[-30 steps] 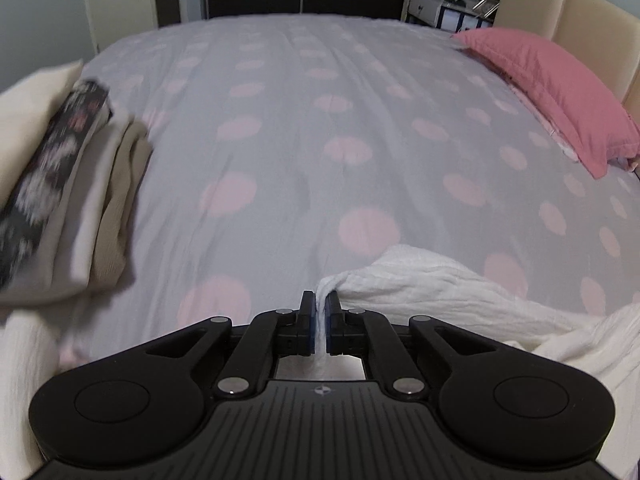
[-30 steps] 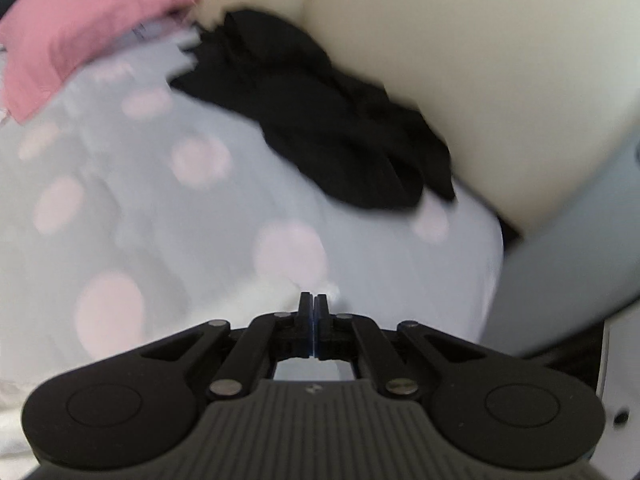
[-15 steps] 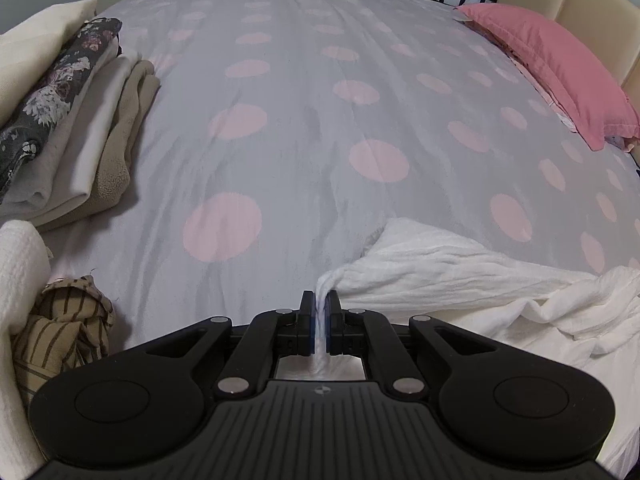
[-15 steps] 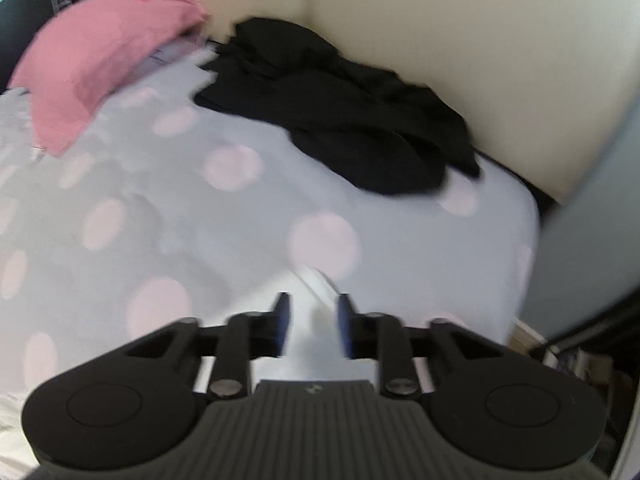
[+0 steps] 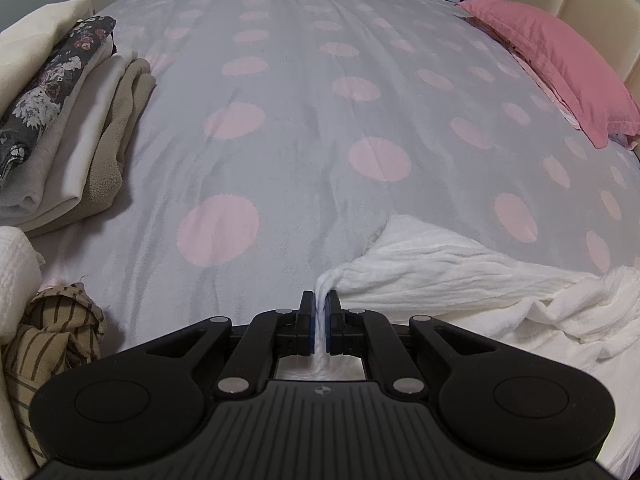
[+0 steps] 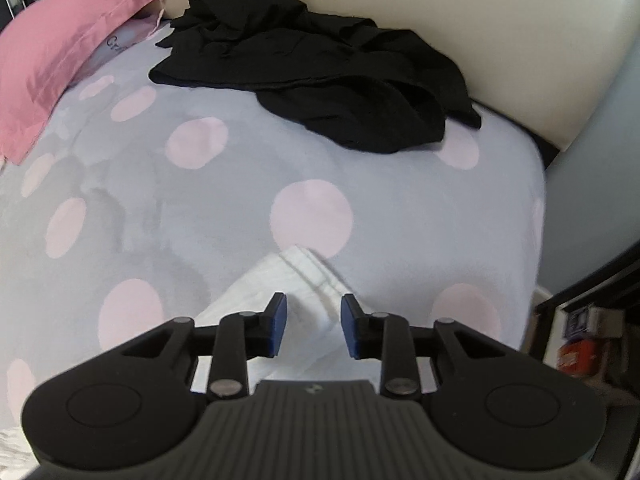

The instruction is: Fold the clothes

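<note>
1. Left gripper (image 5: 319, 322): your fingers are pressed together on a corner of the white garment (image 5: 460, 276), and a thin strip of cloth runs down between the blue pads (image 5: 308, 330).
2. From that pinch the white garment spreads to your right across the duvet (image 5: 304, 128), bunched into ridges and folds near the right edge of the left view.
3. Right gripper (image 6: 313, 328): your fingers are spread wide and hold nothing. A folded end of the white garment (image 6: 296, 280) lies flat on the duvet (image 6: 160, 208) in the gap between them; you cannot tell from this view whether the pads touch it.
4. A black garment (image 6: 328, 80) lies crumpled at the head of the bed, against the headboard (image 6: 460, 8) and well apart from your right gripper.
5. A pink pillow (image 5: 560, 68) lies at the right edge of the left view; the right view shows it (image 6: 60, 56) at the upper left, beside the black garment.
6. A stack of folded clothes (image 5: 76, 128) sits to your left on the duvet, a dark floral piece on top.
7. A striped garment (image 5: 52, 332) lies crumpled at the lower left, near your left gripper.
</note>
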Demonstrator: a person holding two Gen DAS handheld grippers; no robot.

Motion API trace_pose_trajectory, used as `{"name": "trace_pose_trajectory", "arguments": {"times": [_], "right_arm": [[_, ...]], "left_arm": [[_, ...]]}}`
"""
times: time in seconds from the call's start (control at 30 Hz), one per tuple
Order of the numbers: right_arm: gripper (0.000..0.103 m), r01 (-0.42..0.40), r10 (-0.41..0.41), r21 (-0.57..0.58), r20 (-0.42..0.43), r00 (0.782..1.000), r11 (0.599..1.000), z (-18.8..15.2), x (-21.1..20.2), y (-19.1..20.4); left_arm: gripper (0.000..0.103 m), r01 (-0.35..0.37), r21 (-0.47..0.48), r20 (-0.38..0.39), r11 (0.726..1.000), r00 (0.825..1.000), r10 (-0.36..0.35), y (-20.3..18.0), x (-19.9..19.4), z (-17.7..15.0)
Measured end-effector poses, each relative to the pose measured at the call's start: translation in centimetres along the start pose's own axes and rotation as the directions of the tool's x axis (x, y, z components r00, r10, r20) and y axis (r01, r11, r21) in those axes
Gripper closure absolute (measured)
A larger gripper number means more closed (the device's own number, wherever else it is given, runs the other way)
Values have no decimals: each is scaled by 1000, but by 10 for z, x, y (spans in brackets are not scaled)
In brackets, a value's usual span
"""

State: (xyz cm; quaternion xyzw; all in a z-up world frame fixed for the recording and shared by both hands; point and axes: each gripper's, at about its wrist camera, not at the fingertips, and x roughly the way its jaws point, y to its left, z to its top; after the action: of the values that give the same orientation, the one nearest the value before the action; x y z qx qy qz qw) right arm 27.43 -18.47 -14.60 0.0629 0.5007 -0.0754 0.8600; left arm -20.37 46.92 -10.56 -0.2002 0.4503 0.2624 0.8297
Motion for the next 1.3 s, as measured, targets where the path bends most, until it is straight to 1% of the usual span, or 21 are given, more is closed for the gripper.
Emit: {"name": "trace_pose_trajectory", "arguments": {"times": [0.03,0.1,0.17,0.3,0.43,0.5,0.57,0.6,0.63,0.67,0.73,0.83,0.9,0.97,1.07,1.1,1.17,1.2,1.23,1.3], "right_arm": [[97,-20,20,5,1,1000,1000,0,0,0],[97,-36,37,-18,37,999,999,0,-5,6],[98,-23,29,-69,90,996,997,2,-16,17],[98,-16,35,-95,204,978,995,19,-49,37],[99,-33,67,-115,309,949,993,43,-91,59],[99,-42,84,-120,371,925,992,52,-114,65],[99,-53,99,-118,430,897,992,59,-134,61],[100,-52,98,-112,452,887,992,61,-142,56],[100,-45,87,-102,463,882,994,63,-146,49],[100,-37,74,-89,463,883,995,65,-148,41],[100,-16,42,-62,446,894,998,66,-145,20],[100,32,-19,-26,385,923,999,55,-127,-15],[100,71,-63,-10,326,943,997,41,-113,-36],[100,117,-111,-8,250,962,993,22,-95,-52],[100,165,-161,-16,145,976,986,-7,-69,-70],[100,171,-167,-27,107,980,985,-15,-60,-73],[99,144,-143,-50,29,989,988,-28,-46,-76],[97,137,-136,-56,19,991,989,-31,-44,-76],[97,130,-129,-62,28,991,990,-32,-44,-76],[96,100,-95,-74,71,993,992,-28,-50,-72]], "left_arm": [[100,-2,-2,2,1000,1000,2,0,-1,0],[100,-4,-3,6,1000,1000,4,-1,-3,-1],[100,-6,-4,8,1000,1000,6,-2,-5,1],[100,-7,-17,24,1000,1000,8,-1,-12,11],[100,-15,-29,55,999,998,16,-1,-21,26],[100,-17,-39,80,999,997,20,-1,-28,34],[100,-21,-48,93,999,995,25,5,-35,34],[100,-23,-52,99,998,995,28,8,-39,34],[100,-25,-56,106,998,994,31,11,-43,34],[100,-27,-60,112,998,993,33,14,-46,34],[100,-30,-69,124,997,992,39,20,-54,34],[100,-48,-84,88,995,995,55,36,-53,20],[100,-58,-91,57,994,996,63,45,-50,9],[100,-63,-103,19,993,998,65,52,-46,0],[100,-69,-106,-34,992,997,66,53,-39,-5],[100,-73,-94,-41,993,997,69,52,-38,-5],[100,-86,-66,-41,994,996,83,47,-37,-6],[100,-89,-57,-41,994,995,87,45,-37,-6],[100,-90,-54,-41,994,995,88,45,-37,-6],[100,-95,-44,-44,995,995,93,44,-36,-7]]}}
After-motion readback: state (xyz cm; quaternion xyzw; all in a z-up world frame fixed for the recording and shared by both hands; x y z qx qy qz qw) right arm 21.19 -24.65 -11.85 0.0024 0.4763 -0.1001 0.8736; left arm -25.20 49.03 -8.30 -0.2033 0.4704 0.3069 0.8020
